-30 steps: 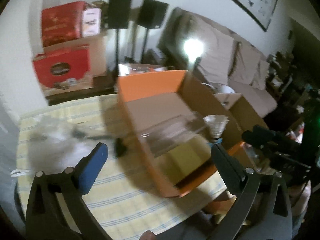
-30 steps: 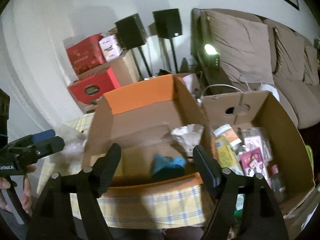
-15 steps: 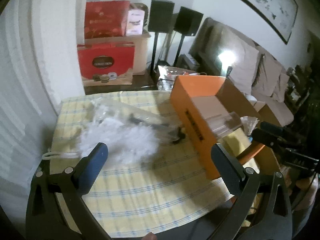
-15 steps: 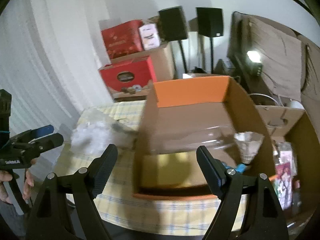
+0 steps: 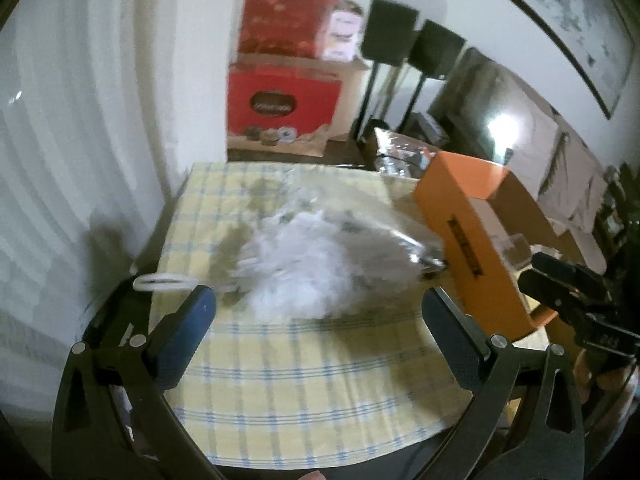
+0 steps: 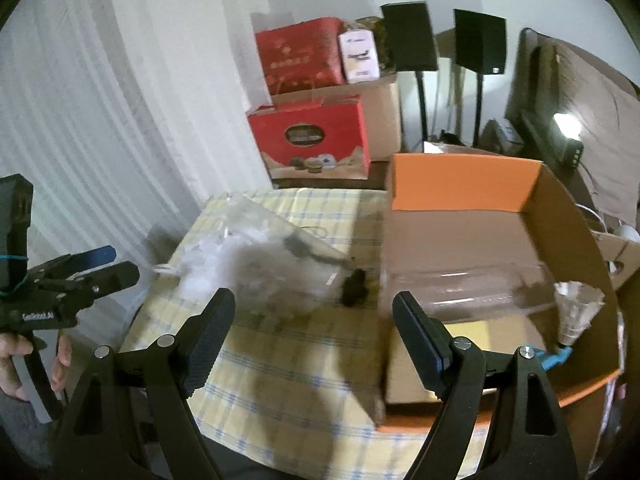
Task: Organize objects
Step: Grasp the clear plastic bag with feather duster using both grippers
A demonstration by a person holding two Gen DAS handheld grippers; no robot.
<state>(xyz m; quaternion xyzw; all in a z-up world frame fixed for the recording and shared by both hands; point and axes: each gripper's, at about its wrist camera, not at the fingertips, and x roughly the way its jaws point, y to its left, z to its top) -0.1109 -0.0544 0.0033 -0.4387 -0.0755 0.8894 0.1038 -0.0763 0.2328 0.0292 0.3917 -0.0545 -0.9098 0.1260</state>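
A clear plastic bag of white fluffy stuff (image 5: 316,264) lies on the yellow checked tablecloth (image 5: 304,376); it also shows in the right wrist view (image 6: 248,268), with a small dark object (image 6: 354,286) at its right end. An open orange cardboard box (image 6: 472,184) stands at the table's right; it holds a clear plastic case (image 6: 468,284) and a shuttlecock (image 6: 576,312). My left gripper (image 5: 316,320) is open and empty, just in front of the bag. My right gripper (image 6: 314,328) is open and empty, before the gap between bag and box.
Red gift boxes (image 5: 280,108) and a brown carton stand behind the table by the white wall. Two black speakers on stands (image 6: 440,36) and a beige sofa (image 5: 532,152) lie beyond. The box (image 5: 476,232) fills the table's right side.
Both grippers have swung left, from over the orange box toward the plastic bag. The bag now sits centred in the left wrist view. Both stay open.
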